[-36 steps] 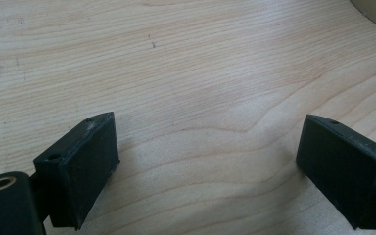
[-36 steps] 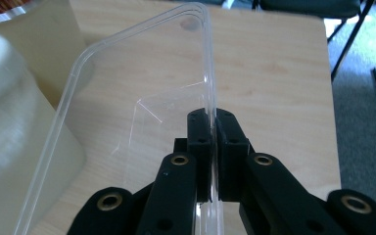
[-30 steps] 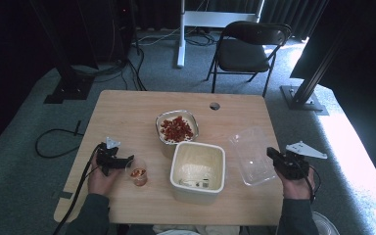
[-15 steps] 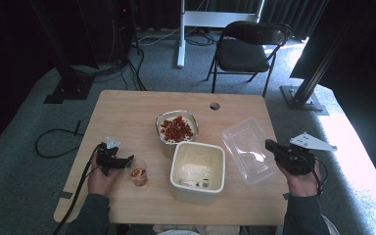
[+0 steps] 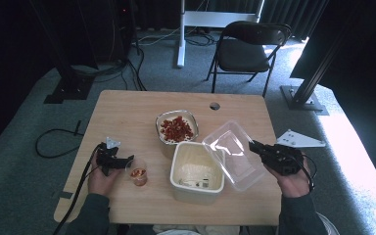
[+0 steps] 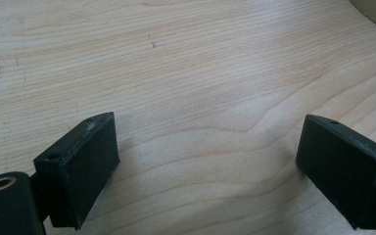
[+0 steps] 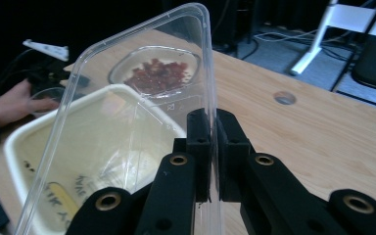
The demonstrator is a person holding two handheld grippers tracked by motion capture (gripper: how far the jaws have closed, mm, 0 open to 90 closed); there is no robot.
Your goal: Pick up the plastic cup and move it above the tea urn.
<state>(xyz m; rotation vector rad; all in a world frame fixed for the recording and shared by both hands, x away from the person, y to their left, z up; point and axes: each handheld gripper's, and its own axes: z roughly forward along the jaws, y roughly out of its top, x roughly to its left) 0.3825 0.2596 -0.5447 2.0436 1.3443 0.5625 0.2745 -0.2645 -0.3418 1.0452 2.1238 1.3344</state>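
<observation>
While the right tongs [image 5: 253, 145] grip one edge of the clear lid [image 5: 232, 152], their jaws pressed shut on the thin plastic as the right gripper view shows [image 7: 208, 147], the lid hangs tilted in the air with its far part reaching over the right rim of the cream tub [image 5: 196, 171]. That tub lies to the left of the right tongs, just beside them, so the right hand [image 5: 289, 176] is by far the nearer one to it. The lid's long axis runs slantwise, from the back left down toward the held edge at the front right, while the tub sits roughly square to the worktop [image 5: 127, 112]; my guess is that any move to close the tub would need the lid turned flat and lined up over the opening. Over on the left, the left tongs [image 5: 127, 160] stand wide open above bare wood, holding nothing [image 6: 205, 161], just beside a small cup [image 5: 138, 174] with something reddish in it. By count: one lid, one tub, one bowl of red pieces [image 5: 177, 128] behind the tub, one small cup, two tongs.
</observation>
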